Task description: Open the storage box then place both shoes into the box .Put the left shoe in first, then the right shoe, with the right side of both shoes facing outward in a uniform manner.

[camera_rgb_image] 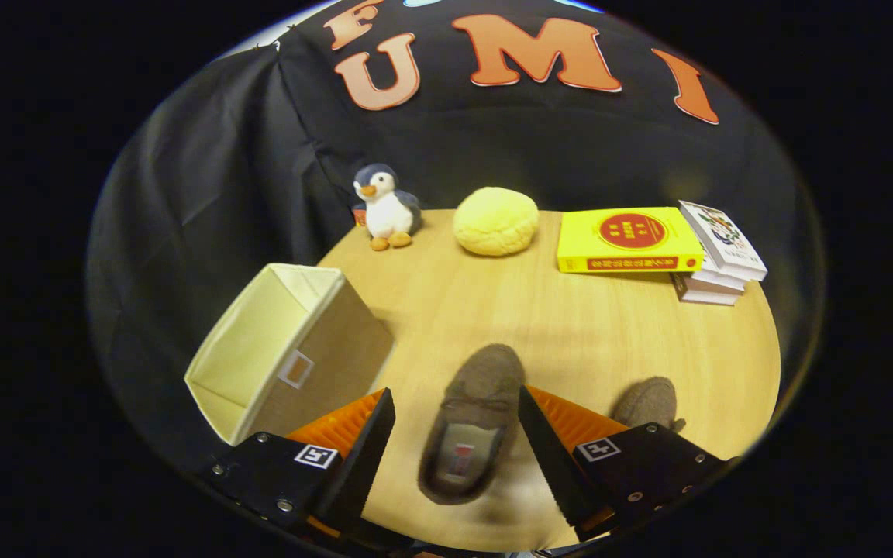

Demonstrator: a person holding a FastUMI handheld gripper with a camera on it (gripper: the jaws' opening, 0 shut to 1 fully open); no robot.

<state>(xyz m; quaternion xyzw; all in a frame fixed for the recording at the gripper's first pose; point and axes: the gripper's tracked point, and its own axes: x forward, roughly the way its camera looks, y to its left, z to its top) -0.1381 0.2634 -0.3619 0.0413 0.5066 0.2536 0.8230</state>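
Fabric made up the storage box [284, 353] at the left of the wooden tabletop [570, 333], where it lay tipped on its side with its open mouth showing a pale lining. Behind it, near the black cloth wall, stood a toy penguin [386, 206], and to its right sat a round yellow cushion [496, 221]. Nearer the camera, the tongs [456, 438] were spread wide apart, gripping nothing, and one brown slipper [471, 422] lay on the tabletop between the two fingers, its toe pointing away and its opening towards the camera; whether either finger touched it could not be told. Just beyond the right finger, the rounded end of the second slipper [646, 401] showed. Farther back on the right lay a yellow book [629, 239] beside a small stack of books [718, 256].
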